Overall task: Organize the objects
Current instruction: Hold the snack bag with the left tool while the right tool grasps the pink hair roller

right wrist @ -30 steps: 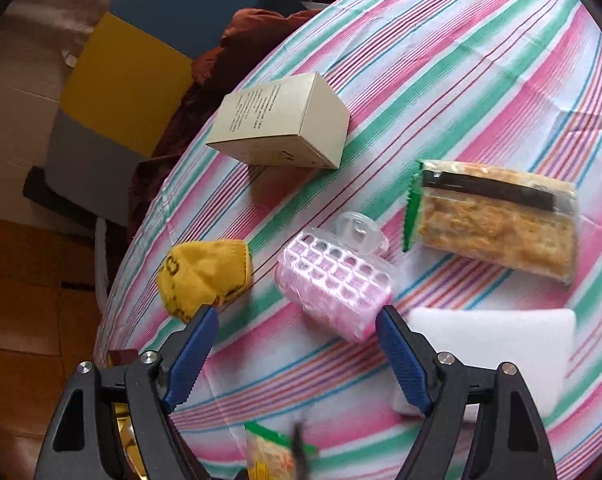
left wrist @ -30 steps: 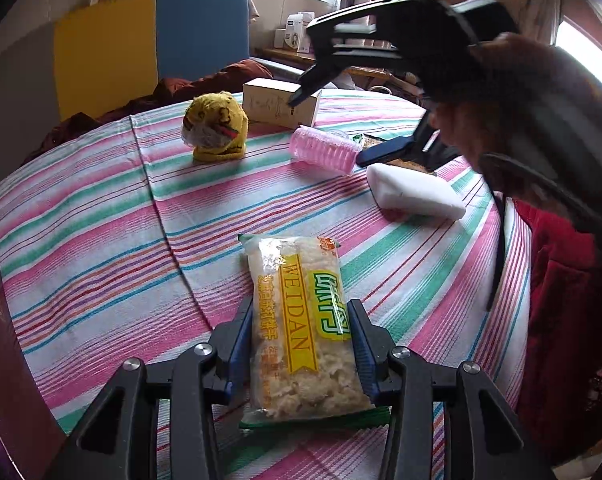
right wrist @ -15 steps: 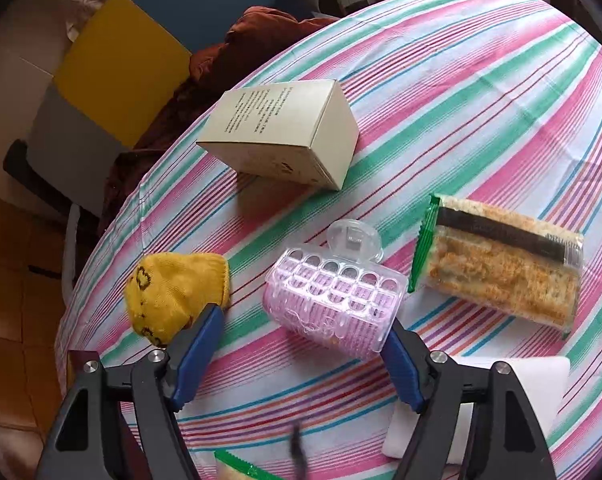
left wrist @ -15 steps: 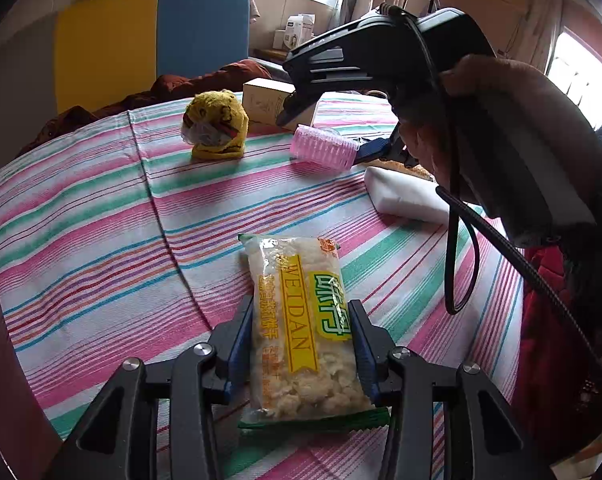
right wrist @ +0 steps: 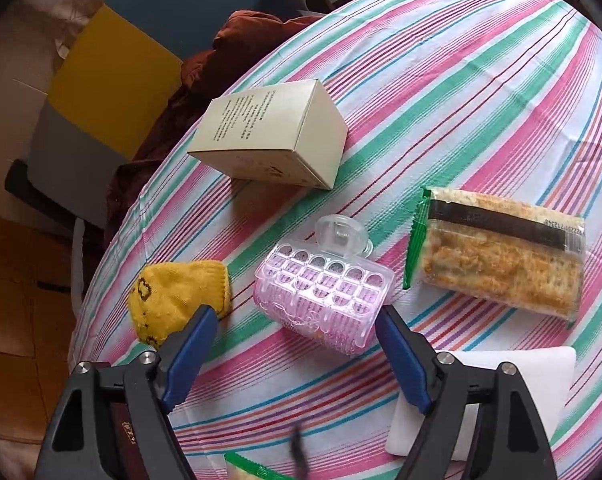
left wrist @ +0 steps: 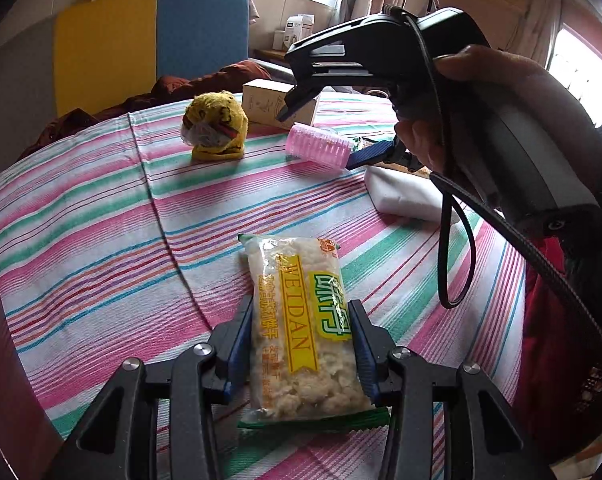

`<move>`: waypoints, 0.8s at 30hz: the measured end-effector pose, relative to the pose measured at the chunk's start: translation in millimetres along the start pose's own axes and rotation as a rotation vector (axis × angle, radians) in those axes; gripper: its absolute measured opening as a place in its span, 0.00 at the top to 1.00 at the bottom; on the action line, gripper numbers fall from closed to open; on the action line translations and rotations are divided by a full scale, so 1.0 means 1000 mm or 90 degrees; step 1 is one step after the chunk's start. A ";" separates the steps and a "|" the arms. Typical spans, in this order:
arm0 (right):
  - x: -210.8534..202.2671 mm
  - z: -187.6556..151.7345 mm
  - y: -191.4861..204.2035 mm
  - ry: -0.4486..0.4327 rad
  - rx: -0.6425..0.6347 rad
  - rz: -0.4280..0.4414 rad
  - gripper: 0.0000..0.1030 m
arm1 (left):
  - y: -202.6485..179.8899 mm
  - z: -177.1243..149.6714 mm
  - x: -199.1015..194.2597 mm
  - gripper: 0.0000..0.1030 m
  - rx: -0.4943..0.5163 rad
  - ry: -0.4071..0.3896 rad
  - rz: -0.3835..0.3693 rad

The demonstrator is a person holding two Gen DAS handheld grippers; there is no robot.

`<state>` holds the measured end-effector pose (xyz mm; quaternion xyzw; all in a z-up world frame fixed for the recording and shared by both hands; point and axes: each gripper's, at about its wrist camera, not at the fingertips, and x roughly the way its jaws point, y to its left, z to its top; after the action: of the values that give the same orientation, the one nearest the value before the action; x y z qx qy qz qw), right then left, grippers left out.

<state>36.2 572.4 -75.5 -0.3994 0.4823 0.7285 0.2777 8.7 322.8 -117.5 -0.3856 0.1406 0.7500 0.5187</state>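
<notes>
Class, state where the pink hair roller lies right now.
In the right wrist view the pink hair roller lies on the striped tablecloth, between the yellow knitted toy and the snack packet, just ahead of the open right gripper.

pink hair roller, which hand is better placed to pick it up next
Right. The right gripper hangs open directly over the pink hair roller, a blue finger on either side of it. The left gripper is already shut on the snack packet, nearer the table's edge.
</notes>
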 end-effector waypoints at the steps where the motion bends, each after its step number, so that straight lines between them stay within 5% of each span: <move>1: 0.000 0.000 0.001 0.000 -0.002 -0.002 0.19 | 0.000 0.000 0.000 0.55 0.000 0.000 0.000; 24: 0.002 0.008 0.002 -0.021 -0.001 -0.022 0.18 | -0.002 -0.001 0.000 0.55 0.004 0.000 0.003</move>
<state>30.8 578.8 -74.8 -0.3958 0.4699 0.7307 0.2976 11.1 323.4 -117.9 -0.3834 0.1437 0.7509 0.5182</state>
